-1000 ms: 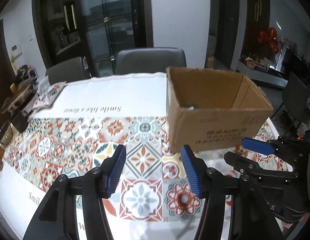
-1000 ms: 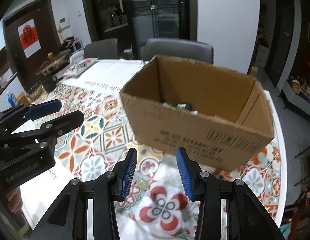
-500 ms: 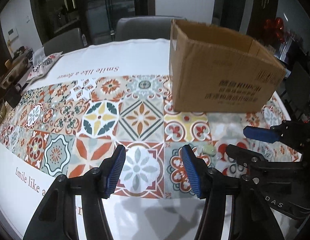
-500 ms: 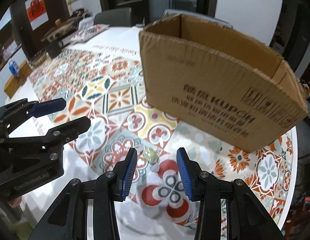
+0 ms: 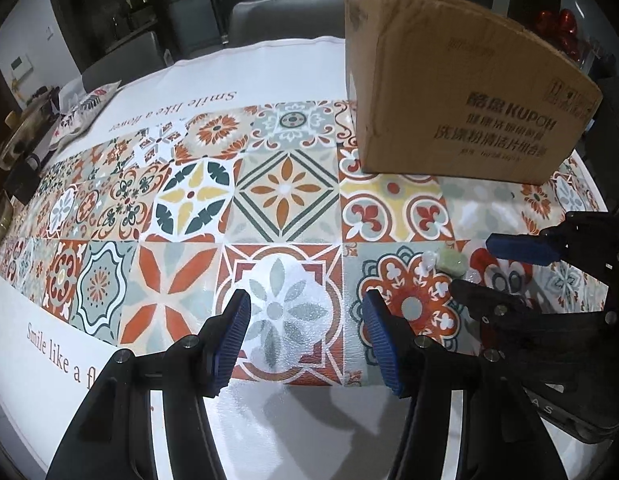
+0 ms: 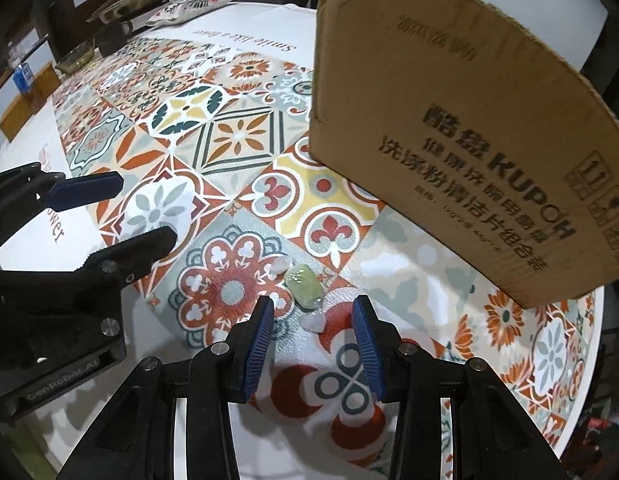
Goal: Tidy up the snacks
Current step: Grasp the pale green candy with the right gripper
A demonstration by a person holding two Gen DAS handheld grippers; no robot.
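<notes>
Item: one green wrapped candy (image 6: pixel 304 285), lying on the tiled cloth of the desk (image 6: pixel 237 136), just ahead of my right gripper (image 6: pixel 313 344), jaws released. A second ago I looked down into the cardboard box (image 6: pixel 449 120); now both grippers have dropped low, so pickup looks imminent. Left gripper (image 5: pixel 305 340): jaws released, empty, over bare cloth, well left of the candy.
</notes>
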